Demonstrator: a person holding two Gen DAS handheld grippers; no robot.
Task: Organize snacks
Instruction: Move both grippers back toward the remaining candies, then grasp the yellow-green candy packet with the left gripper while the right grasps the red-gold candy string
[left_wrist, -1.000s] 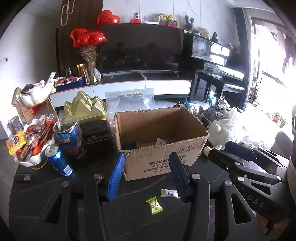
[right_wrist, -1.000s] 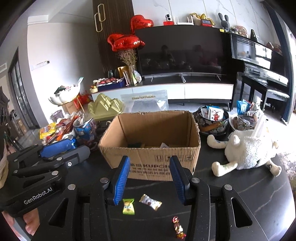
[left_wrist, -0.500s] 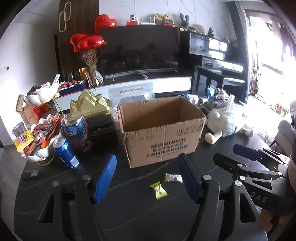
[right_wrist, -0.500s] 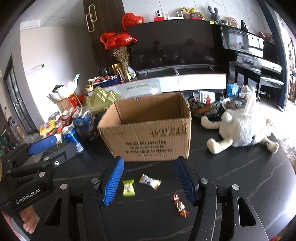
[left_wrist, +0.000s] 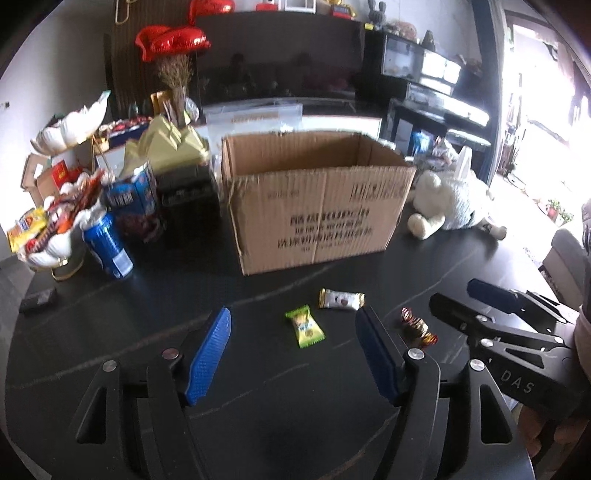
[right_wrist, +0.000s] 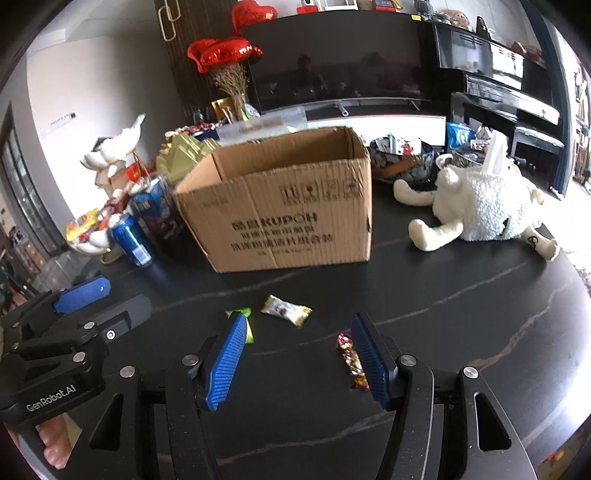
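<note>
**Now two open grippers hang over three loose candies**

Plainly, the coming move turns on which candy sits between which jaws. Seen from the left wrist, the left gripper (left_wrist: 293, 354) has its jaws spread wide and empty, and the green candy (left_wrist: 305, 325) lies on the dark counter (left_wrist: 110, 317) almost dead centre ahead of them, its long axis running away from the camera with a slight slant to the right. That makes the left hand the nearer one for it. The white-and-gold candy (left_wrist: 341, 298) lies just beyond, crosswise, closer to the right-hand pad.

From the right wrist, the right gripper (right_wrist: 297, 356) also stands open with nothing held. The red-and-gold candy (right_wrist: 349, 356) lies lengthwise just inside its right-hand pad, partly hidden by it, so it looks like the right hand's nearest pick, though a small shift sideways would centre it. The green candy peeks out from behind the left-hand pad, and the white-and-gold one lies ahead between the two.

Behind the candies stands the open cardboard box (right_wrist: 280, 218), likely where they belong. A blue can (left_wrist: 107, 245) and a snack bowl (left_wrist: 55, 240) crowd its left side, a plush sheep (right_wrist: 484, 206) its right. Nothing blocks either approach, though the two grippers sit close side by side and could crowd each other.
</note>
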